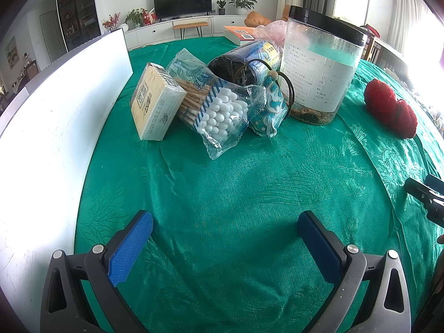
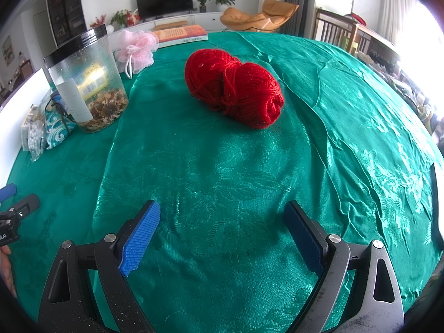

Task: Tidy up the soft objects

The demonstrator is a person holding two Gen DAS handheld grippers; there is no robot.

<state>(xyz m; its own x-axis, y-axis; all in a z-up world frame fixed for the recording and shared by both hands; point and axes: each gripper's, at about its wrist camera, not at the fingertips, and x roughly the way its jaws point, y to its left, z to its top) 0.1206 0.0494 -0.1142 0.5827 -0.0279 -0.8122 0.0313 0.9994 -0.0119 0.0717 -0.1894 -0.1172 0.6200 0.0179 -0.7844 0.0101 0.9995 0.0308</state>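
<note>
A red yarn ball [image 2: 234, 88] lies on the green tablecloth ahead of my right gripper [image 2: 222, 216], which is open and empty; it also shows at the right of the left wrist view [image 1: 390, 108]. A pink mesh bath pouf [image 2: 137, 50] sits at the far left of the table. A blue patterned cloth pouch [image 1: 267, 111] leans in a cluster with a cotton swab bag [image 1: 219, 113] and a tissue pack [image 1: 155, 105]. My left gripper [image 1: 224, 227] is open and empty, well short of that cluster.
A tall clear jar with a black lid [image 1: 322, 66] stands by the cluster, beside a blue can lying on its side [image 1: 244, 61]. A white box wall [image 1: 55, 111] runs along the left. A book [image 2: 180, 34] lies at the far edge.
</note>
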